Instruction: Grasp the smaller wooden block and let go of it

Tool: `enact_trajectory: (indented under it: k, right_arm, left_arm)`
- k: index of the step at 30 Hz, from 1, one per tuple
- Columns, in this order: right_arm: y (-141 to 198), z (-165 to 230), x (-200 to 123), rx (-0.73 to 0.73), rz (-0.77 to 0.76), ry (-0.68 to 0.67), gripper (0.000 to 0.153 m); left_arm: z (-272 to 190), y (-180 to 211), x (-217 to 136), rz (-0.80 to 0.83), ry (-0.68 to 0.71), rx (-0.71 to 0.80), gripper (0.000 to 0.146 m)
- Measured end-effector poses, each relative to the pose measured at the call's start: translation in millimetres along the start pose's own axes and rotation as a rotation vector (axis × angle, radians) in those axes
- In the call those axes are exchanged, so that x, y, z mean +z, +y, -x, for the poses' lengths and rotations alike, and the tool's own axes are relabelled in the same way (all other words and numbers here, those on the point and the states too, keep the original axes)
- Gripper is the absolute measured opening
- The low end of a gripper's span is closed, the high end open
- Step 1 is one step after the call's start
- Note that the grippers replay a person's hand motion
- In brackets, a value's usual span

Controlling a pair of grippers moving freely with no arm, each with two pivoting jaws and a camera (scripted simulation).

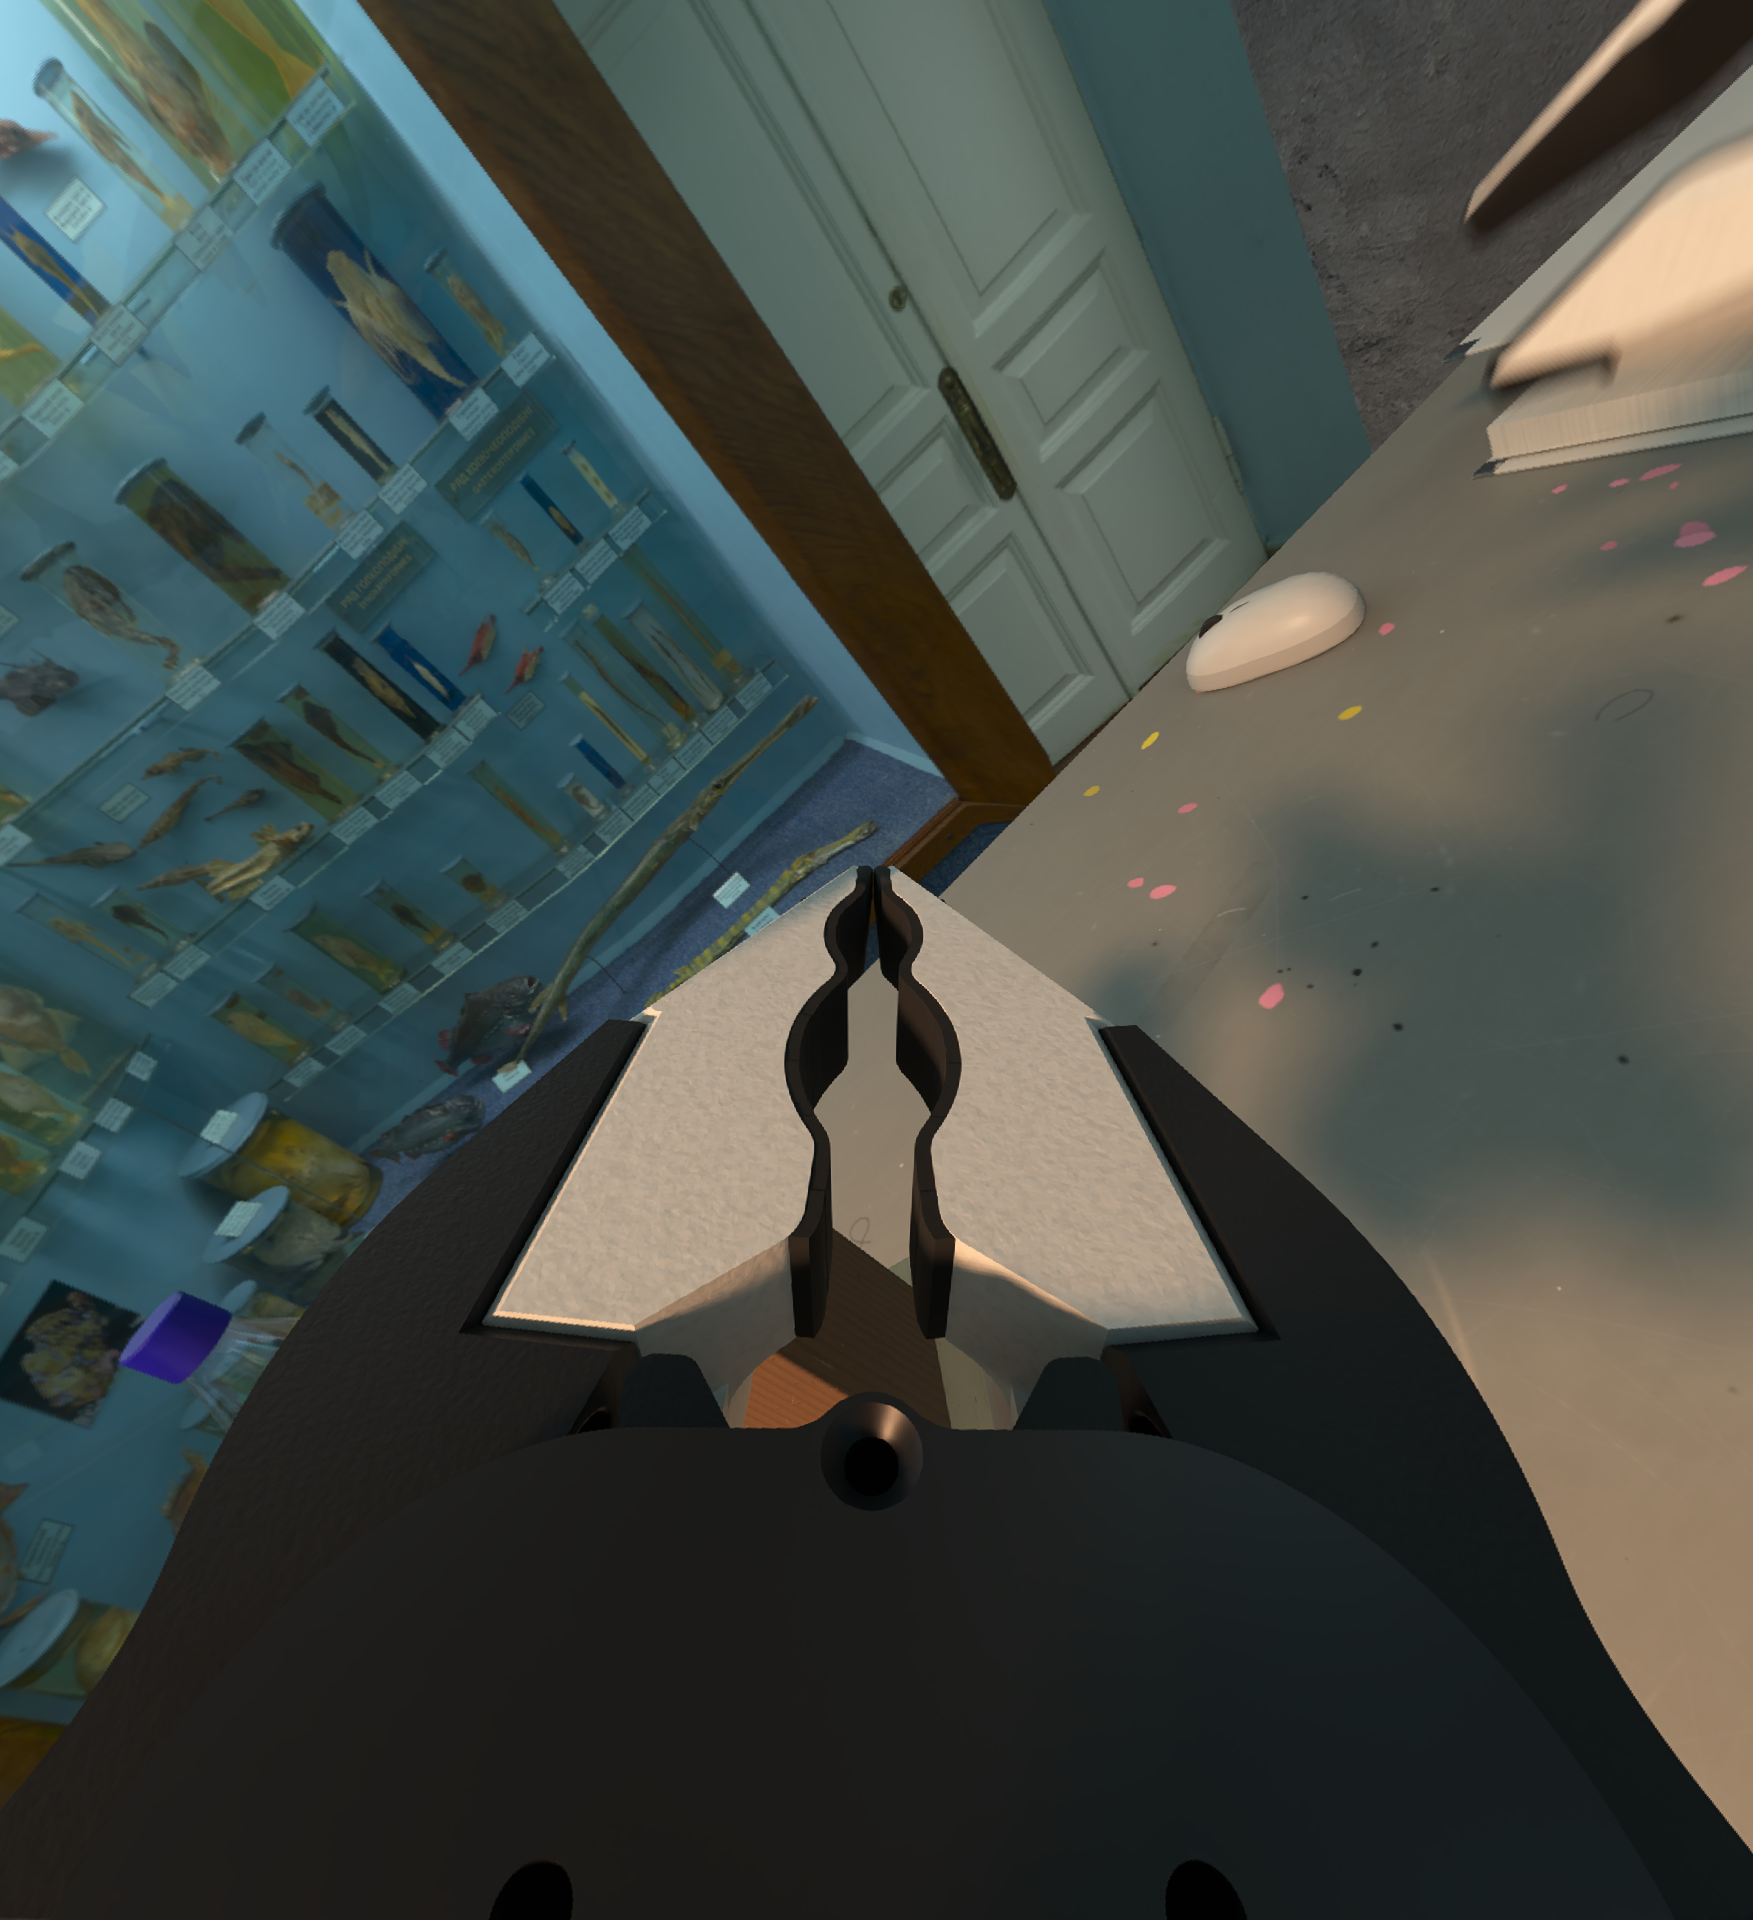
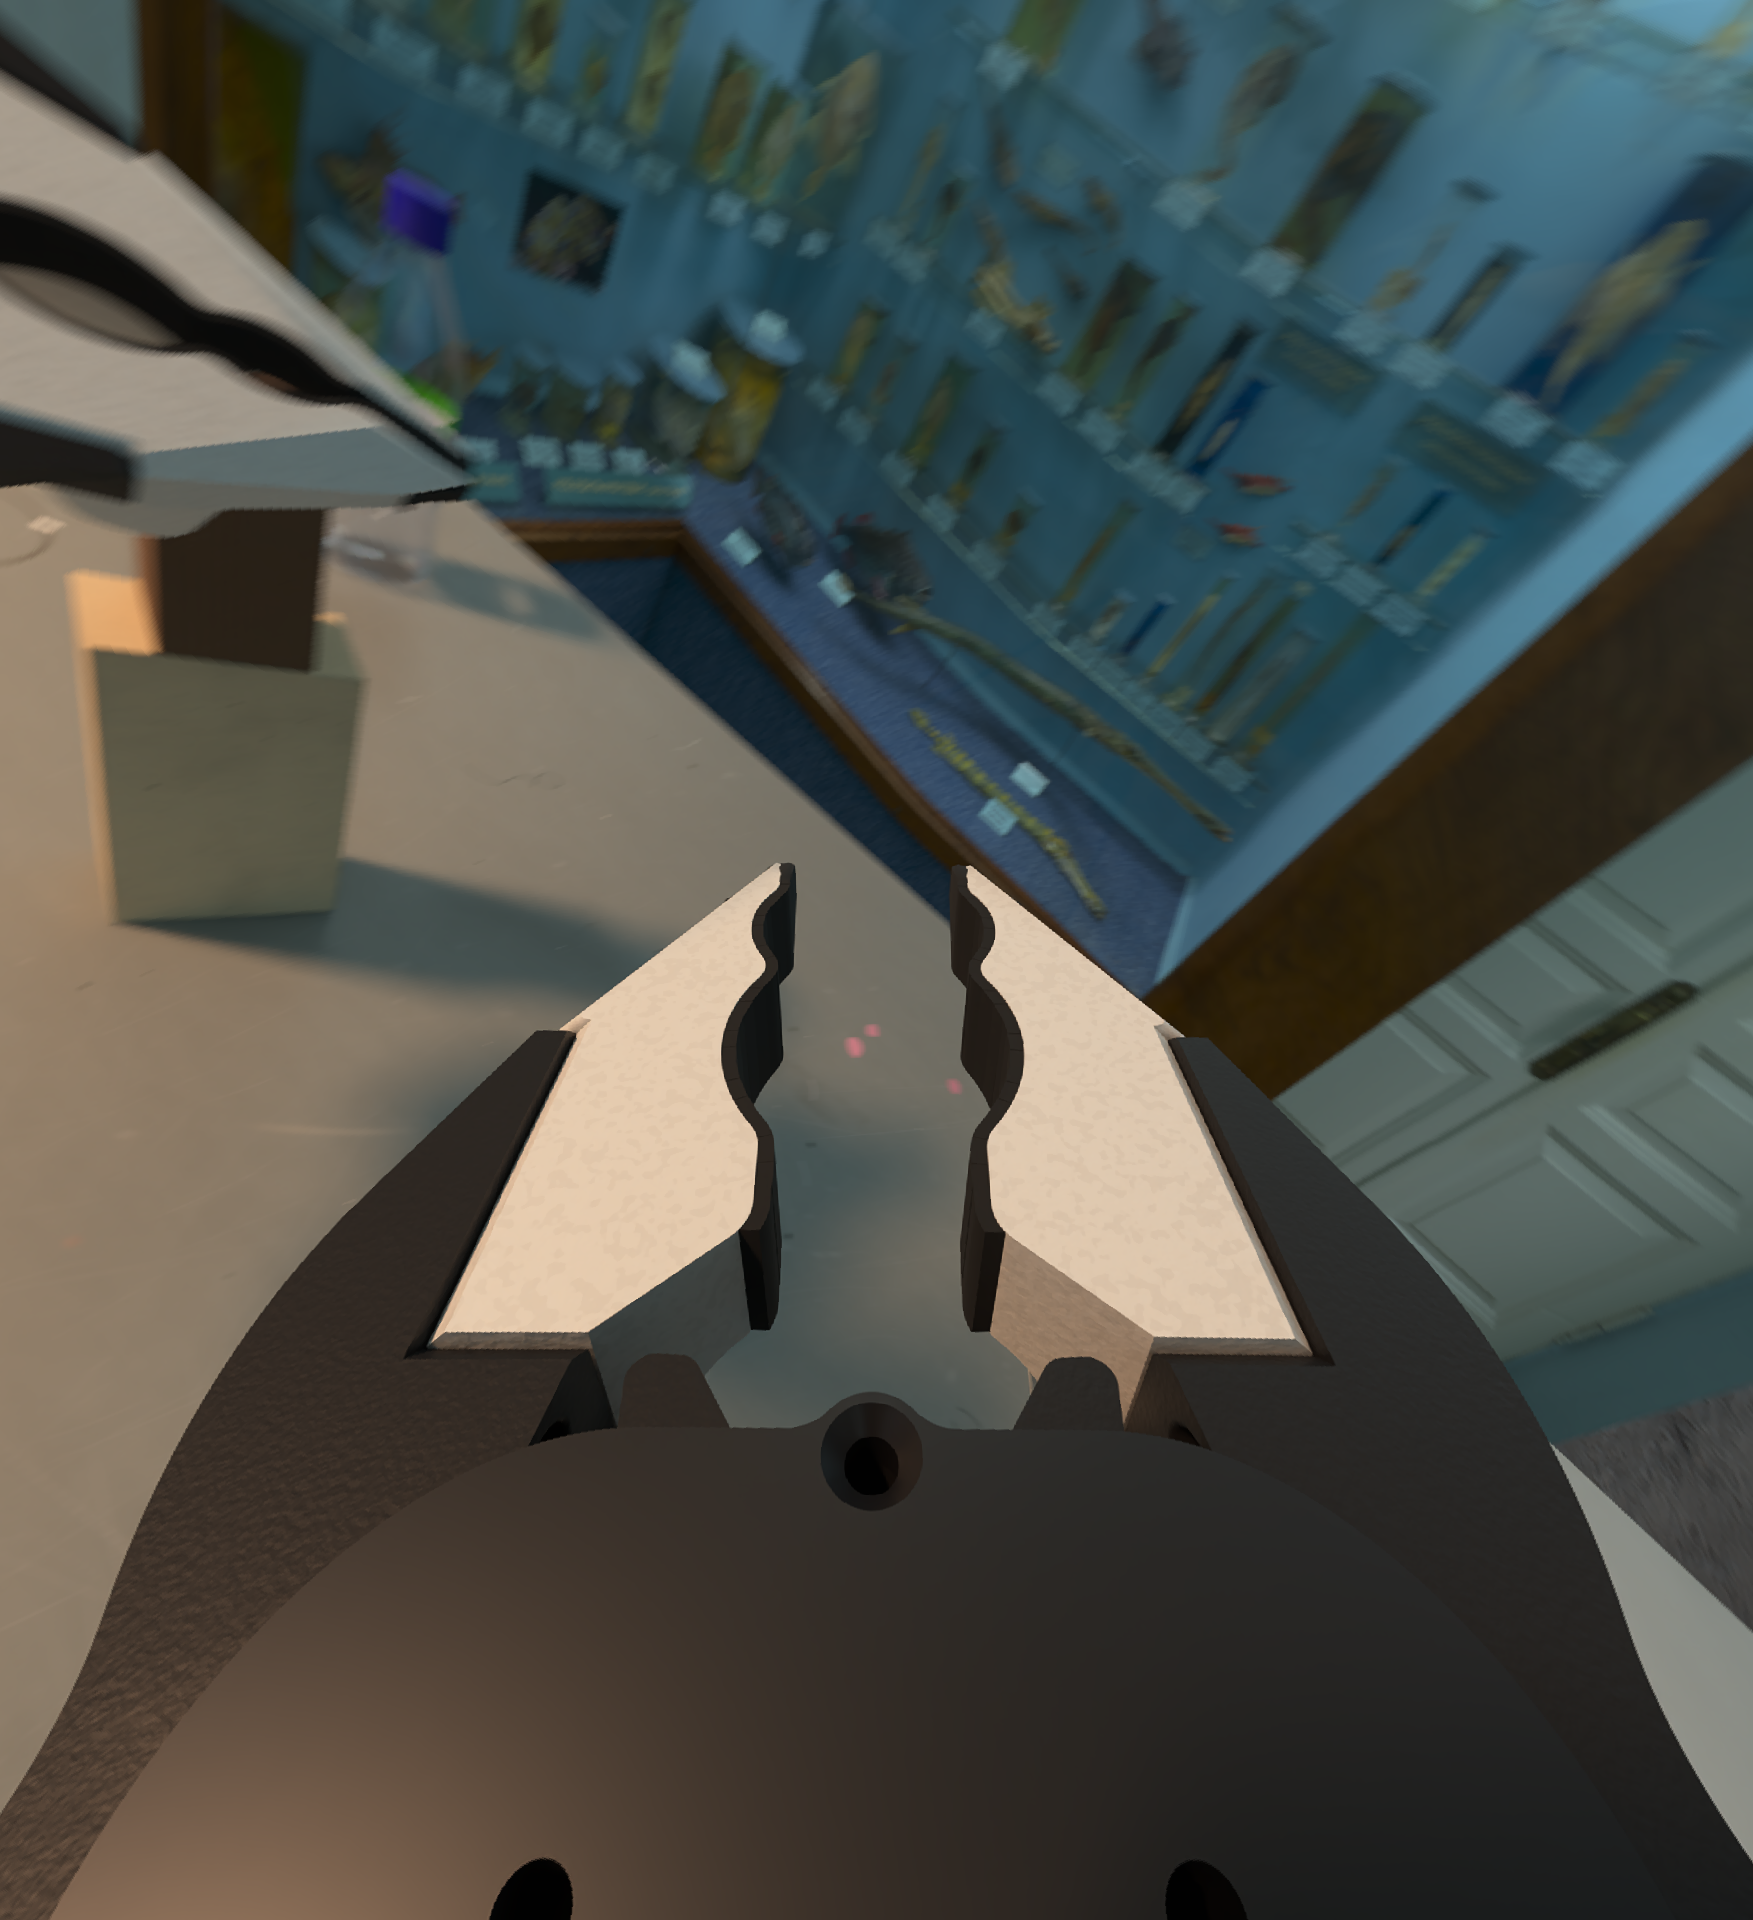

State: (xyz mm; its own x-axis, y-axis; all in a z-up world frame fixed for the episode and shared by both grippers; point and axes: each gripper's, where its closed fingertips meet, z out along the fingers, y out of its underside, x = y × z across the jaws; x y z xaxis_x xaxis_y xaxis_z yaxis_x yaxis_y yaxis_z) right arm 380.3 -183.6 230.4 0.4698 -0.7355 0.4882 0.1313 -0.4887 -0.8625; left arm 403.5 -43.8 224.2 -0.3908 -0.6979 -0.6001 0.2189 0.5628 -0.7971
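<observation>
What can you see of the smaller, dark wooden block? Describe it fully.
The smaller wooden block is dark brown, straight-sided and faintly grained. It stands upright on top of the larger pale block, which rests on the grey table. The shut left gripper lies just over it and hides its top; whether they touch cannot be told. The left wrist view shows only a brown sliver.

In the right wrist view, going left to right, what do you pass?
Pale wooden block with the darker, smaller wooden block standing on it under the left gripper → clear bottle with purple cap → right gripper, jaws apart → white panelled door.
</observation>
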Motion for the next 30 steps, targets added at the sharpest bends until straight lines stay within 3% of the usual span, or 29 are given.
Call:
enact_trajectory:
  k: [4,8,15,20,24,30]
  right_arm:
    - [-6.1,56.5,31.5,-0.075,0.033,-0.106,0.026]
    - [-14.5,73.2,51.7,-0.055,0.032,-0.048,0.018]
    - [-12.9,73.1,52.0,-0.123,0.071,0.081,0.013]
    - [-11.3,72.4,49.1,-0.049,0.038,0.060,0.014]
    - [-9.0,70.4,47.3,0.003,0.051,0.049,0.016]
    - [-8.7,69.4,43.2,0.009,0.049,0.034,0.019]
  left_arm:
    - [0.1,3.8,-3.3,-0.004,0.010,-0.050,0.000]
    - [7.5,13.6,-13.2,0.021,-0.009,-0.119,0.000]
    - [9.7,32.8,-47.4,-0.018,0.033,-0.565,0.010]
    - [9.9,63.4,-60.8,-0.018,-0.014,-0.806,0.035]
    - [3.2,81.5,-55.0,0.034,0.018,-1.021,0.073]
    - [11.8,86.4,-48.3,0.028,-0.021,-1.022,0.083]
